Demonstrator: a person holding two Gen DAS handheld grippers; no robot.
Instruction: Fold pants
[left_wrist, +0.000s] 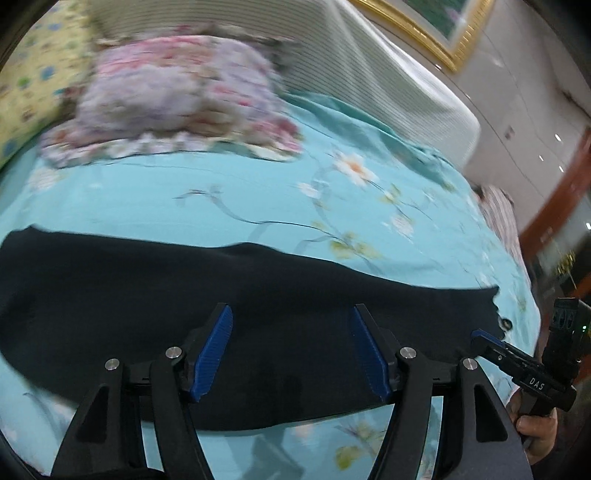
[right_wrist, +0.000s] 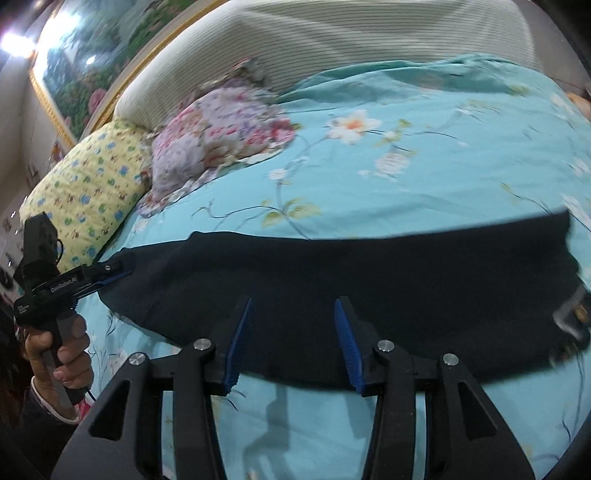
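We are working at a bed with a turquoise flowered bedspread (right_wrist: 406, 155), and the dark pants (right_wrist: 332, 280) lie on its near part as one long flat band running left to right. Going from the left: a yellow patterned pillow (right_wrist: 88, 199) sits at the far left, a pink floral pillow (right_wrist: 221, 136) lies just beside it, and behind both stands the pale ribbed headboard (right_wrist: 332, 37).

Our left gripper (left_wrist: 291, 350) hangs over the left stretch of the pants with its blue pads (left_wrist: 212, 350) spread wide. Nothing is between them; the cloth lies below, released. Our right gripper (right_wrist: 293, 339) hangs over the right stretch, its jaws parted less widely and likewise empty. Seen from the left camera, its tip sits at the right end of the pants, though we cannot tell if it touches the fabric.

We judge that a lengthwise fold is laid down, since the pants show as a single band with no separate legs visible, and both tools are free. The next move calls for choosing one end of the band, pinching both its corners through every layer, and carrying it evenly across to the other end without dragging the lower layer. The right end looks ragged, so it may need smoothing first.
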